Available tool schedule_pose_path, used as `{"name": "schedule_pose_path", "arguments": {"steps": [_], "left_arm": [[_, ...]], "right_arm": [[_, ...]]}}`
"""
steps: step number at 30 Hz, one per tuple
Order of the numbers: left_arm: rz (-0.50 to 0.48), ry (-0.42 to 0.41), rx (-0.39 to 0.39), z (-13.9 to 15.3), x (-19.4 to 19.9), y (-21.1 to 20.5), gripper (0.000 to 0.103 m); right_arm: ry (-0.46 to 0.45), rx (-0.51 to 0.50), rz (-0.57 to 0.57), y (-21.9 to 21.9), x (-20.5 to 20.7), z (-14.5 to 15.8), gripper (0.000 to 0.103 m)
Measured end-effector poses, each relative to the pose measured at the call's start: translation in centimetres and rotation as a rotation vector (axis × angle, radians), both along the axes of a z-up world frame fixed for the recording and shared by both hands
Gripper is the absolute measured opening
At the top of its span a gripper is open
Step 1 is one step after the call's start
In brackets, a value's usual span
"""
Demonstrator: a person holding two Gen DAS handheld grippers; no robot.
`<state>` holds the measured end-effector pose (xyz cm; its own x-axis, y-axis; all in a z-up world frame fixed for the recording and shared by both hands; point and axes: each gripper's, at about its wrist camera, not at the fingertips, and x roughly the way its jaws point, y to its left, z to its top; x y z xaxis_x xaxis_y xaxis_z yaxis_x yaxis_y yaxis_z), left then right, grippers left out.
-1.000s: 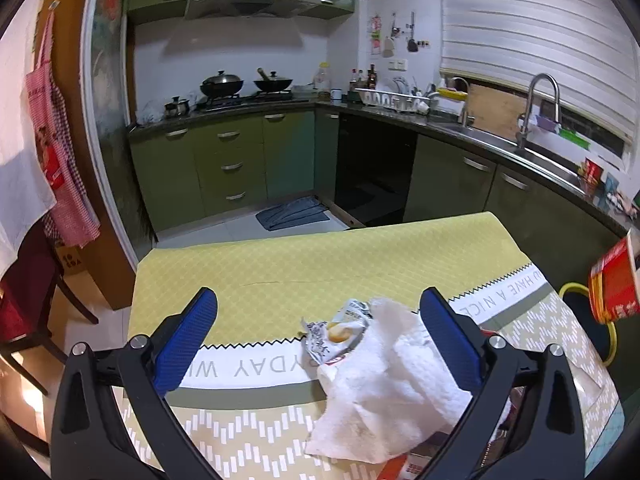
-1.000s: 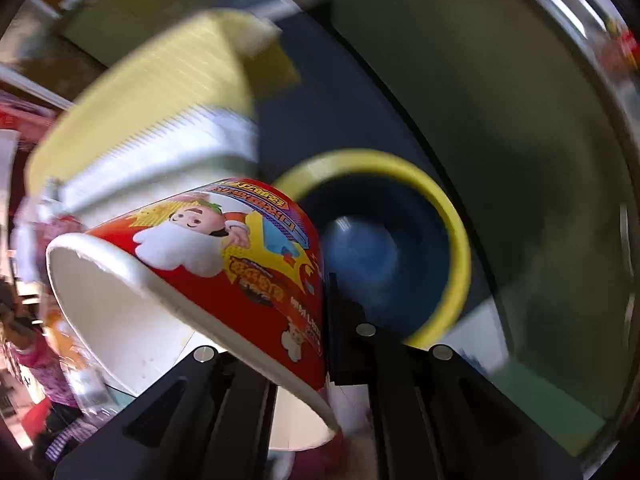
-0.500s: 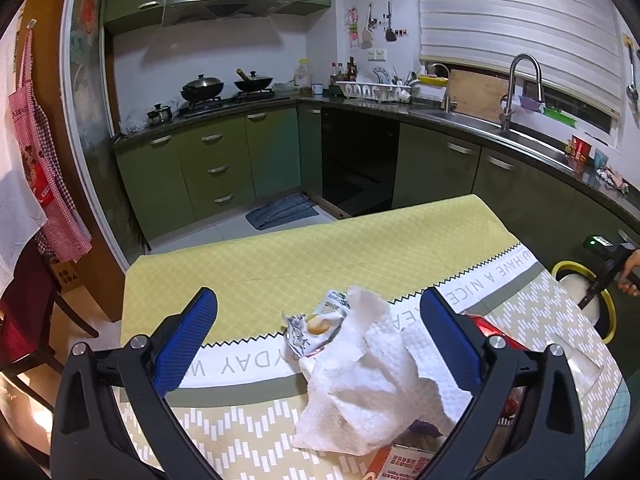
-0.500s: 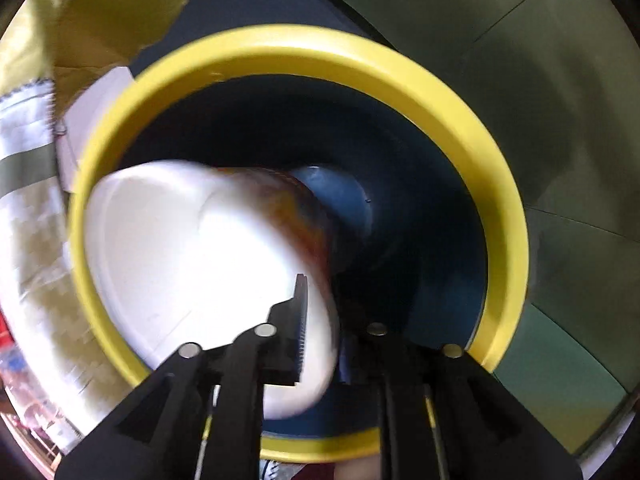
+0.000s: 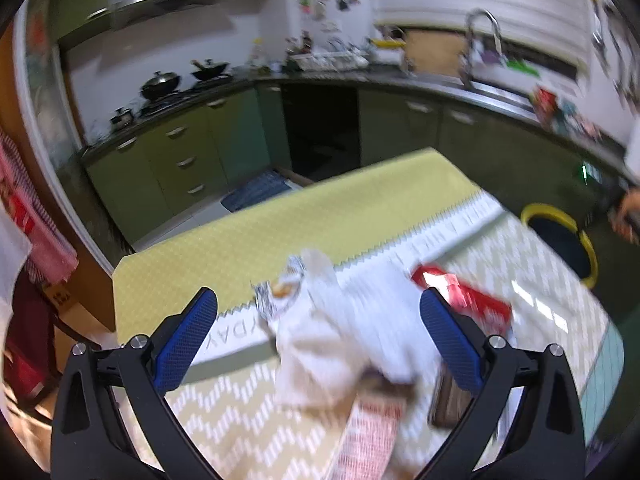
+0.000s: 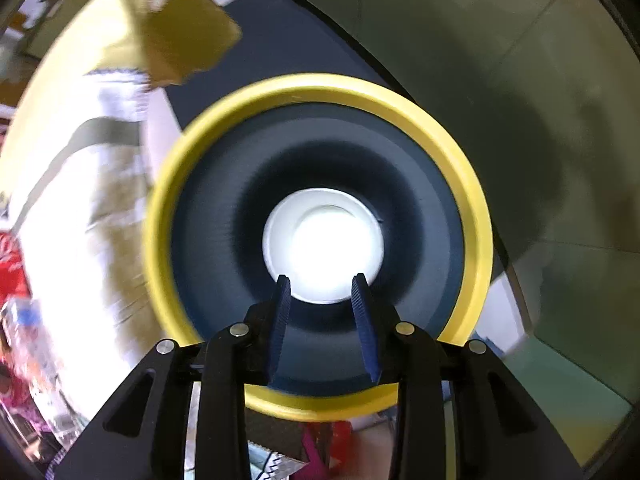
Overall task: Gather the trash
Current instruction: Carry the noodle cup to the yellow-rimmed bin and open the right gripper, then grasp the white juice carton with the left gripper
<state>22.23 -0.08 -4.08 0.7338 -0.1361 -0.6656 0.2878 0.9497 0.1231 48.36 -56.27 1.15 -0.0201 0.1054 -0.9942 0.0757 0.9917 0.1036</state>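
The paper cup (image 6: 323, 246) sits mouth-up at the bottom of our dark bin with the yellow rim (image 6: 478, 216), seen straight down from the right wrist. Our right gripper (image 6: 322, 282) hangs above the bin's opening, its jaws parting with nothing between the blue pads (image 6: 280, 320); the cup lies well below them.

The bin stands on the floor just beside the table's edge, where the tablecloth (image 6: 120, 100) drapes down. From the left wrist the same bin (image 5: 588, 248) shows past the far right side of the table, with a hand (image 5: 628, 212) above it at the frame's edge.

On the tablecloth (image 5: 280, 232), the rest of the trash waits: a crumpled white paper towel (image 5: 340, 340) in the middle, a small snack wrapper (image 5: 280, 292) touching its far-left side, and a red packet (image 5: 464, 296) to its right. A pinkish carton (image 5: 372, 432) lies nearer, though the blur leaves us unsure what it is.

Our left gripper (image 5: 320, 336) is spread wide, empty, with the paper towel in line between its blue pads (image 5: 184, 340).
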Motion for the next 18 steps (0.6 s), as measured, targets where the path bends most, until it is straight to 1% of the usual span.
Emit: {"name": "schedule_pose_path", "arguments": {"steps": [1, 3, 6, 7, 8, 9, 10, 12, 14, 15, 16, 18], "left_arm": [[-0.025, 0.023, 0.027, -0.2, -0.6, -0.1, 0.097], [-0.057, 0.07, 0.08, -0.8, -1.5, -0.1, 0.097], [-0.094, 0.148, 0.145, -2.2, -2.7, -0.2, 0.097], [-0.102, 0.174, 0.162, -2.8, -2.9, -0.3, 0.097], [-0.102, 0.191, 0.178, -3.3, -3.1, -0.4, 0.097], [-0.099, 0.206, 0.193, -3.8, -3.1, -0.3, 0.097], [-0.097, 0.223, 0.207, -4.3, -3.1, -0.2, 0.097], [-0.099, 0.257, 0.213, -5.4, -3.0, 0.0, 0.097], [-0.109, 0.293, 0.192, -6.3, -3.0, 0.2, 0.095], [-0.112, 0.312, 0.184, -6.7, -2.7, 0.1, 0.089], [-0.112, 0.328, 0.177, -7.1, -2.6, 0.1, 0.08], [-0.109, 0.359, 0.168, -7.7, -2.2, 0.3, 0.073]], "right_arm": [[-0.023, 0.015, 0.011, 0.3, 0.0, 1.5, 0.032], [-0.057, 0.044, 0.033, 0.2, -1.5, 2.5, 0.032], [-0.099, 0.087, 0.067, 1.3, -2.5, 5.2, 0.032], [-0.109, 0.094, 0.079, 1.5, -3.5, 5.4, 0.032], [-0.117, 0.097, 0.088, 1.6, -4.9, 4.9, 0.032], [-0.122, 0.104, 0.097, 2.0, -5.2, 5.6, 0.032], [-0.128, 0.112, 0.105, 1.9, -6.4, 5.7, 0.032], [-0.136, 0.122, 0.114, -0.9, -8.3, 5.8, 0.032], [-0.14, 0.122, 0.125, -1.4, -9.2, 6.2, 0.032], [-0.142, 0.124, 0.129, -1.6, -9.5, 6.3, 0.032], [-0.144, 0.126, 0.131, -1.6, -10.7, 5.7, 0.032], [-0.148, 0.131, 0.133, -1.2, -10.4, 6.9, 0.032]]}}
